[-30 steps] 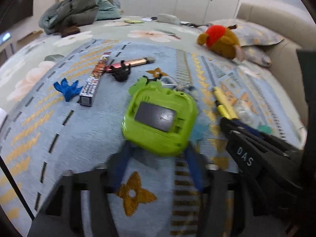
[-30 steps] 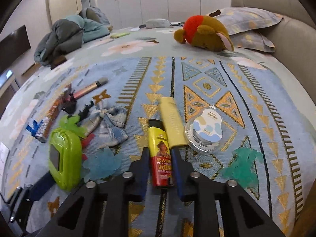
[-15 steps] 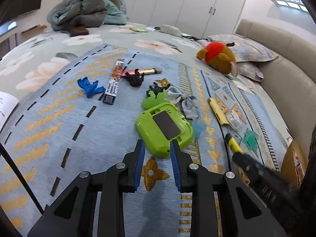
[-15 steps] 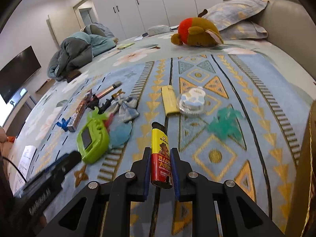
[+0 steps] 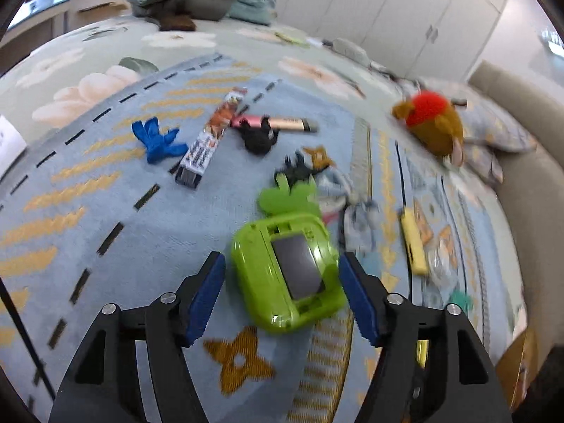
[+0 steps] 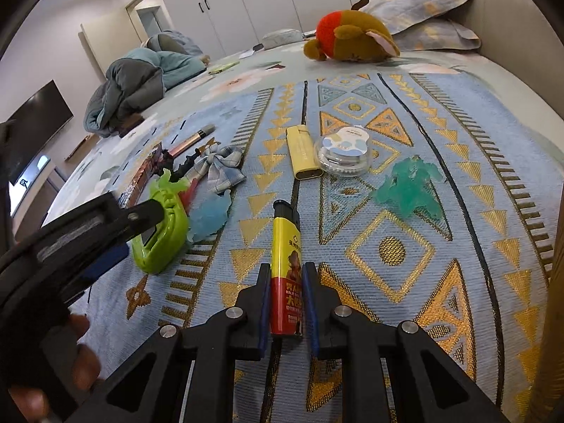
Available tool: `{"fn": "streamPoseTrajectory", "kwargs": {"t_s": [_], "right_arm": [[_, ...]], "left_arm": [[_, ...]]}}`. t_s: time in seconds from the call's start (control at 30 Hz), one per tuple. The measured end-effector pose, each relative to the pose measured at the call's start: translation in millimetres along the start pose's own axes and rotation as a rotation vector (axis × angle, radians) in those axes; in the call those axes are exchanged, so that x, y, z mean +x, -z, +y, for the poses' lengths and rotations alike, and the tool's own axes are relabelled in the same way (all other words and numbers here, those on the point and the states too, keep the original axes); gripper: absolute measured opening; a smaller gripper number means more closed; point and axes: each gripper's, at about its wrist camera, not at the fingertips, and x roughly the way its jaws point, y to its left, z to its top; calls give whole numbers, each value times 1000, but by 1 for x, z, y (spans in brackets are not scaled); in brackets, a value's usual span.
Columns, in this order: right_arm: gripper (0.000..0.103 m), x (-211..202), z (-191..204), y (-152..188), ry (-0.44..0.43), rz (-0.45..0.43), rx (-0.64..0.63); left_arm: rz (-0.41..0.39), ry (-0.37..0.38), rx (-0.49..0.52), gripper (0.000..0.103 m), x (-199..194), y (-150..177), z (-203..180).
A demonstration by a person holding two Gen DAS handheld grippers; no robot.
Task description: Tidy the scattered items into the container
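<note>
My left gripper (image 5: 282, 275) is open, its blue-padded fingers either side of a lime-green toy case (image 5: 287, 275) lying on the blue patterned rug; the case also shows in the right wrist view (image 6: 162, 232). My right gripper (image 6: 287, 289) is shut on a yellow and red lighter (image 6: 286, 268) and holds it above the rug. A cardboard box edge (image 5: 516, 370) shows at the lower right of the left wrist view and at the right edge of the right wrist view (image 6: 553, 282).
Scattered on the rug: a blue figure (image 5: 157, 139), a snack stick pack (image 5: 208, 142), a pink pen (image 5: 282, 123), a black figure (image 5: 259, 137), a plaid bow (image 6: 222, 165), a pale yellow case (image 6: 303, 157), a round clear tin (image 6: 343, 155), a teal figure (image 6: 410, 187). A plush toy (image 6: 352, 37) lies beyond.
My left gripper has opened and moved forward so its fingers flank the green case. My right gripper keeps the lighter and has drawn back toward the box side.
</note>
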Motion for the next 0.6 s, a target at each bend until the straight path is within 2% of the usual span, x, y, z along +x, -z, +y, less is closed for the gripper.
{"fn": "streamPoseTrajectory", "kwargs": {"t_s": [0.07,0.13,0.2,0.27,0.3,0.43,0.6], "right_arm": [[17,0,-1,0,-4,2,4],[17,0,-1,1,-2,4,3],[17,0,0,0,8,4,-6],[17,0,2,1,16,4,-13],[17,0,2,1,16,4,-13],[17,-1,1,1,8,2,-5],[17,1,3,2,34,0,-27]], "left_arm": [[7,1,-77,69,7,-3,4],[13,-27,-109,69,11,-4,1],[16,-84,-52,73,16,-2,-13],[0,-170,86,77,20,8,-32],[-24,-174,99,77,16,12,-34],[-22,-91,8,79,13,13,-17],[-20,-116,31,80,15,13,-22]]}}
